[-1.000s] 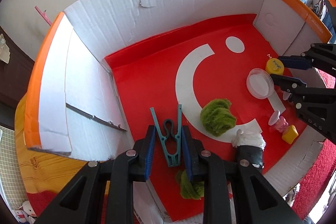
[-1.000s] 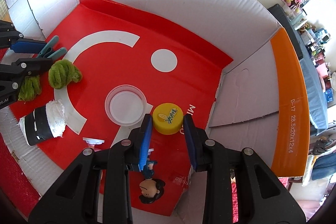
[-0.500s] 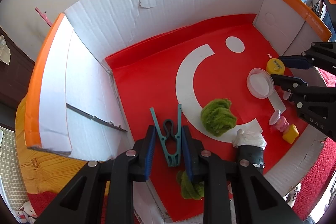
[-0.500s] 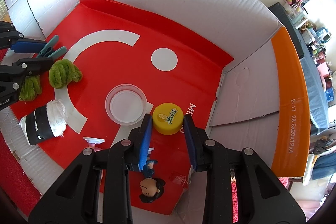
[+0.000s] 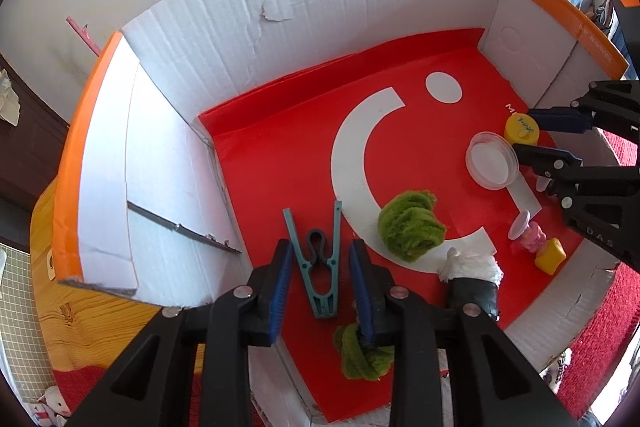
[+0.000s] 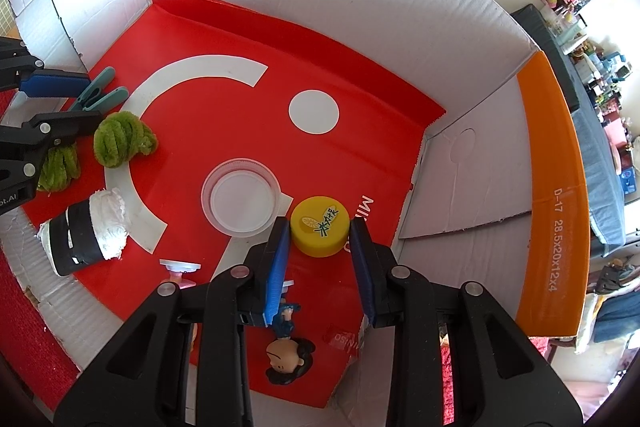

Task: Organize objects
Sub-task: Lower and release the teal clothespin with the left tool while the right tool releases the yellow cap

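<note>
A teal clothes peg point(image 5: 320, 279) lies flat on the red floor of the cardboard box point(image 5: 320, 7), between the blue pads of my left gripper point(image 5: 320, 245). Those jaws are opening, and a thin gap shows beside the peg's right arm. In the right wrist view the same peg point(image 6: 100, 91) pokes out past the left gripper point(image 6: 90, 101). My right gripper point(image 6: 319, 221) points steeply down with its pads close against the sides of a yellow bottle cap point(image 6: 320, 231) that rests on the box floor near the right wall. The left wrist view shows this cap point(image 5: 520, 129) at the right gripper's fingertips.
Two green fuzzy bundles point(image 5: 410, 227) point(image 5: 360, 355), a clear round lid point(image 6: 240, 201), a black roll stuffed with white tissue point(image 6: 84, 235), small pink and yellow toys point(image 5: 550, 255) and a little doll point(image 6: 286, 359) lie in the box. White walls with orange flaps rise all round.
The left gripper's pads have spread a little away from the clothes peg, which stays where it lay. The right gripper and the yellow cap have not moved.
</note>
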`<control>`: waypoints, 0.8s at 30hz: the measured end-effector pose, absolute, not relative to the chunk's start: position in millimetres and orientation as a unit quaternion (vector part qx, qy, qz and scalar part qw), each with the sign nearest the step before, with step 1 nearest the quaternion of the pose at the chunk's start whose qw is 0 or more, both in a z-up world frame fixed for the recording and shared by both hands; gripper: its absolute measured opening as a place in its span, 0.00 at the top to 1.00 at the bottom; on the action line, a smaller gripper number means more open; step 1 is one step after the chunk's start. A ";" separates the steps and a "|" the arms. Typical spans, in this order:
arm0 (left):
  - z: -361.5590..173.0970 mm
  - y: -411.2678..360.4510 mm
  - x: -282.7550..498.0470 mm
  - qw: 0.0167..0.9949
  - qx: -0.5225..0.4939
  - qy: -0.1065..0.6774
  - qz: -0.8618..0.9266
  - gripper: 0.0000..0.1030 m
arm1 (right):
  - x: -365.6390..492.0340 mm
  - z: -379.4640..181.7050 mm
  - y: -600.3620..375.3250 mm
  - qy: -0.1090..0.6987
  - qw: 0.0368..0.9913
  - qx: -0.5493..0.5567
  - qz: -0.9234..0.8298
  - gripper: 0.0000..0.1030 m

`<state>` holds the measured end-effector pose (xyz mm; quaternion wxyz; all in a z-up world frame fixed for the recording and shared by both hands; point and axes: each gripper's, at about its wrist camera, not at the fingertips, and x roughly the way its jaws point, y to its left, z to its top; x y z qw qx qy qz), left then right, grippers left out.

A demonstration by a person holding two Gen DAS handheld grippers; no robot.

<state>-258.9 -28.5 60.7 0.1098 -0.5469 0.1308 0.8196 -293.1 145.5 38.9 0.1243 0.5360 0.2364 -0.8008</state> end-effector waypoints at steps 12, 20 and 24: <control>60.1 -25.7 -259.4 0.110 -0.547 0.131 0.820 0.68 | -290.1 38.2 144.3 0.236 0.125 0.537 -0.800 0.71; 63.8 -29.1 -257.8 0.111 -0.546 0.130 0.820 0.66 | -288.2 38.0 146.4 0.235 0.124 0.539 -0.799 0.71; 64.3 -27.7 -258.0 0.110 -0.545 0.129 0.821 0.66 | -287.8 38.3 148.0 0.235 0.124 0.540 -0.799 0.71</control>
